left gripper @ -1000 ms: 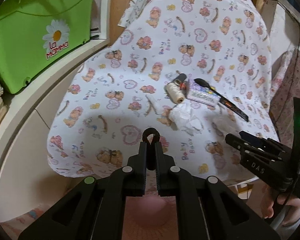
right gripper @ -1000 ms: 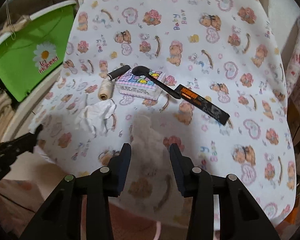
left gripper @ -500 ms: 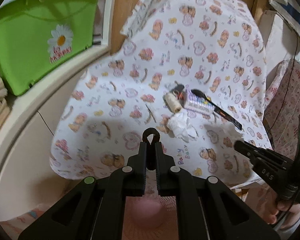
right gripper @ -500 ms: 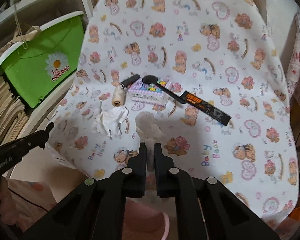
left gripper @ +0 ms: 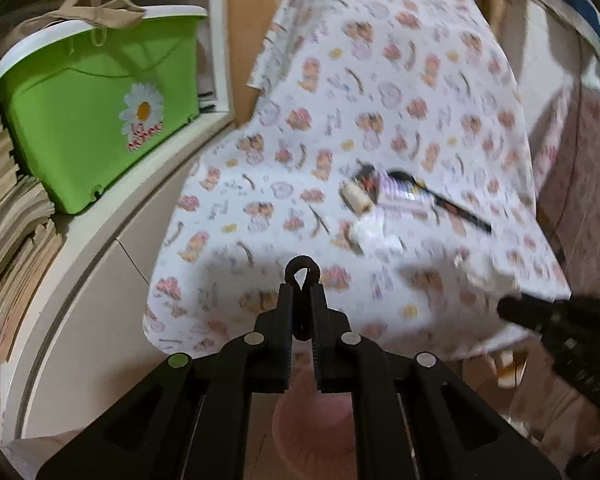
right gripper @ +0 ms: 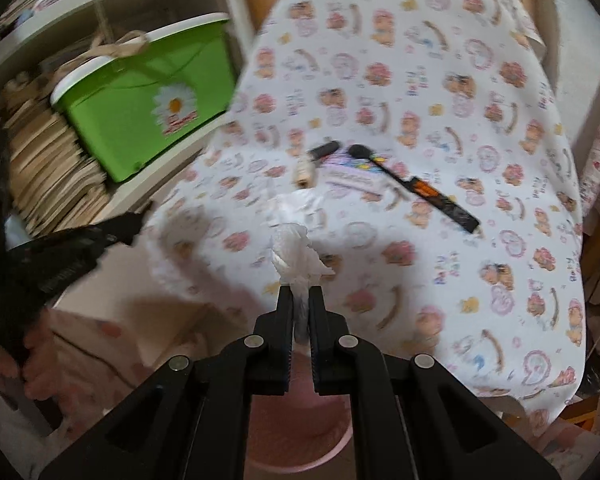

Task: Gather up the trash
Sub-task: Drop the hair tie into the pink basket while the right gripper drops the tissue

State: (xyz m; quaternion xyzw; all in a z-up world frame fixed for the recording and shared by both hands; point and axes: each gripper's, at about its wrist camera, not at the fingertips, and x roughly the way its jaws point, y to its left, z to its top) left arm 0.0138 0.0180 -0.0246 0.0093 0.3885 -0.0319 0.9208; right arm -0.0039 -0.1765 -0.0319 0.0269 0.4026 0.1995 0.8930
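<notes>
A crumpled white tissue [right gripper: 298,254] is clamped in my right gripper [right gripper: 300,290], held a little above the front of the bear-print tablecloth [right gripper: 440,92]. The left wrist view shows that same tissue [left gripper: 480,272] at the tip of the right gripper [left gripper: 512,306]. Behind it a second crumpled tissue [right gripper: 296,208] lies on the cloth, also visible as the loose tissue [left gripper: 376,236]. My left gripper [left gripper: 302,288] is shut on a thin black loop [left gripper: 302,274]. Below both grippers sits a pink round bin [right gripper: 300,436], seen from the left as the pink bin [left gripper: 312,428].
A thread spool [right gripper: 305,172], a small patterned box [right gripper: 352,174] and a long black utensil [right gripper: 416,188] lie mid-table. On the shelf to the left stand a green tub with a daisy [left gripper: 96,120] and stacked papers [left gripper: 16,264]. A hand [right gripper: 36,364] holds the left gripper.
My right gripper shut on the near tissue and lifted it off the cloth, pulling back. The left gripper also drew back and up, still shut on the loop.
</notes>
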